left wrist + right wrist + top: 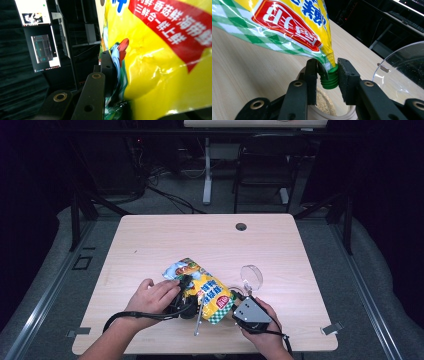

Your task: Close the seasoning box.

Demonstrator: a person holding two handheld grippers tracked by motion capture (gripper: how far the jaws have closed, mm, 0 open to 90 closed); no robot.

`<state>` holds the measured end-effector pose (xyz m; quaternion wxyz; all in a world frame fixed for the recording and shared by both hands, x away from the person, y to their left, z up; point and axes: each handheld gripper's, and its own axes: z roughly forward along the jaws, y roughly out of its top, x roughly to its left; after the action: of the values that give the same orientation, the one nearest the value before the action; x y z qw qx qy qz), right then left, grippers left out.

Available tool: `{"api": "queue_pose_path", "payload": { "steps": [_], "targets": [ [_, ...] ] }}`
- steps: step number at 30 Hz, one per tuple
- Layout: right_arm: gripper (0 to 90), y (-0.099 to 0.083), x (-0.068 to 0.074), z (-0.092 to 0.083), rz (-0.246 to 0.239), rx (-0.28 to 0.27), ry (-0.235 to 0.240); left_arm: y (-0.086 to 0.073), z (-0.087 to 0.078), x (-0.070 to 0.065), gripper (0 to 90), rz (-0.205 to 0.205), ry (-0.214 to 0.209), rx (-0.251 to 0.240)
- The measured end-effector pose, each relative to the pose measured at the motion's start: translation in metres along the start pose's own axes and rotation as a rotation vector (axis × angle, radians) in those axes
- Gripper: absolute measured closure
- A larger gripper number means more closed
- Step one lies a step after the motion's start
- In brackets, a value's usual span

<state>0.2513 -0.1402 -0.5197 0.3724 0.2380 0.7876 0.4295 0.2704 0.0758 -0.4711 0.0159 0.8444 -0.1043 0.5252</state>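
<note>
- My left gripper (186, 285) sits at the left of the work, in my left hand (150, 296); in the left gripper view its jaws are clamped tight on the upper part of the yellow seasoning pouch (200, 289), the foil creased where they bite.
- The pouch hangs tilted above the wooden table (150, 245) near its front edge, its printed face up and its green-checked lower end toward me.
- A thin metal rod-like tool (198, 320), which I cannot identify, lies just in front of the pouch.
- My right gripper (327, 72), in my right hand (262, 330), is closed on the green threaded spout (329, 79) at the pouch's low corner, one pad on each side.
- Below the spout is a round container (322, 105) holding pale granules.
- A clear plastic lid (251, 275) lies on the table just beyond my right gripper.
</note>
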Motion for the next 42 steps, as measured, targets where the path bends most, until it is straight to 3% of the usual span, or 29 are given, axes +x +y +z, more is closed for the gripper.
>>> {"api": "queue_pose_path", "payload": {
  "steps": [2, 22, 27, 42],
  "targets": [
    [70.0, 0.0, 0.0, 0.0, 0.001, 0.0, -0.001, -0.001, 0.001, -0.001, 85.2, -0.004, 0.012, -0.012],
    [68.8, 0.0, -0.001, 0.0, 0.005, -0.003, 0.0, -0.005, 0.004, -0.006, 85.8, -0.093, -0.04, -0.034],
    [67.1, -0.001, -0.001, 0.0, 0.013, -0.008, -0.003, -0.004, 0.005, -0.008, 85.9, -0.085, -0.035, -0.038],
    [60.4, -0.002, -0.003, 0.0, 0.024, -0.015, -0.017, -0.006, 0.007, -0.011, 86.1, -0.127, -0.063, -0.056]
  ]
}}
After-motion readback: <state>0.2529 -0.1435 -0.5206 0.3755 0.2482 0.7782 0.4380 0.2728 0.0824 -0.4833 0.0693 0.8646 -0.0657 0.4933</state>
